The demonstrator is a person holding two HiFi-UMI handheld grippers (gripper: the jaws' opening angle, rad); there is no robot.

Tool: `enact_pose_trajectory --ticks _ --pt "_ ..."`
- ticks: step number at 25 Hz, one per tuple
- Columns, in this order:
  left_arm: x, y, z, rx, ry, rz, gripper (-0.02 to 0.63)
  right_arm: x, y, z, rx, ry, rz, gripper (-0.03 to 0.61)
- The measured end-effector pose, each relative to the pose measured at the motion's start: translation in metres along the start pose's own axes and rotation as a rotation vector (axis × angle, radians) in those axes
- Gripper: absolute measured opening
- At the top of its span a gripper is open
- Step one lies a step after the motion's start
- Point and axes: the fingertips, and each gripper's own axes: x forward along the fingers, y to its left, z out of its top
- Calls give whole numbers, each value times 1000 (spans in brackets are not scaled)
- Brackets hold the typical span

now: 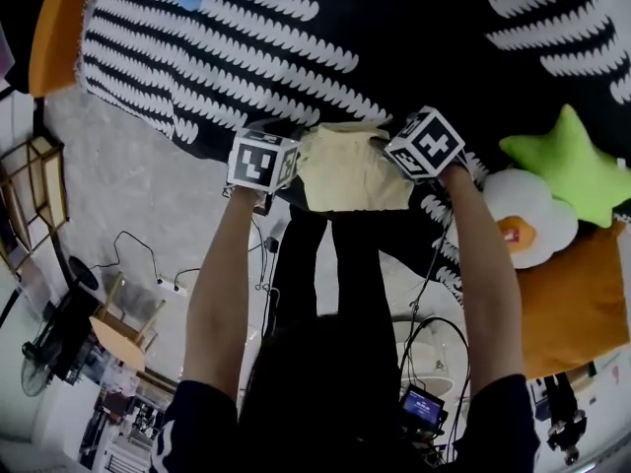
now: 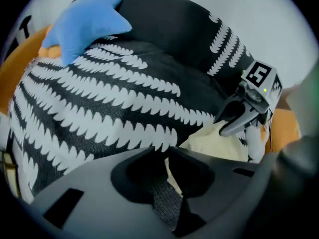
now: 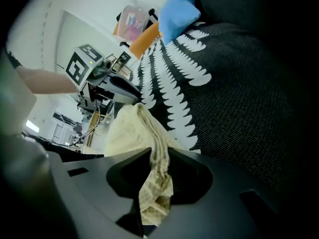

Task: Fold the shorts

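Holding the yellow shorts (image 1: 350, 170) at their 9 o'clock side, the left gripper (image 2: 168, 180) has its fingers clenched on the cloth. The shorts sit at the edge of the striped blanket (image 1: 246, 57). The right gripper (image 3: 154, 183) grasps their 3 o'clock side. I think most of the folding is left.

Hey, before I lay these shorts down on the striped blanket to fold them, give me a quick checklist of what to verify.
1. Right gripper holds the shorts: ok, bunched cloth sits pinched between its jaws.
2. Left gripper holds them: ok, though only a thin edge of cloth shows between its jaws.
3. Shorts spread between both grippers: ok in the head view.
4. Blanket ahead is free for laying down: ok; the blue star cushion sits at its far end.
5. Shorts' legs untwisted: cannot tell from these views.
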Motion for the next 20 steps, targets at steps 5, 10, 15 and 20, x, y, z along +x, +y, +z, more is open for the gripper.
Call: enact_pose_trajectory --ticks 5,10,15,20 --pt "-13 46 -28 -162 -157 100 112 6 -12 43 91 -239 -31 431" --pt "-45 46 -46 -275 -294 91 207 -50 -23 57 183 -522 -163 332" --pt "-52 6 -96 -175 -214 -15 221 -67 23 -5 77 -483 -196 235" --pt "-38 -45 -149 77 -6 -240 210 -38 68 -67 39 -325 -148 217"
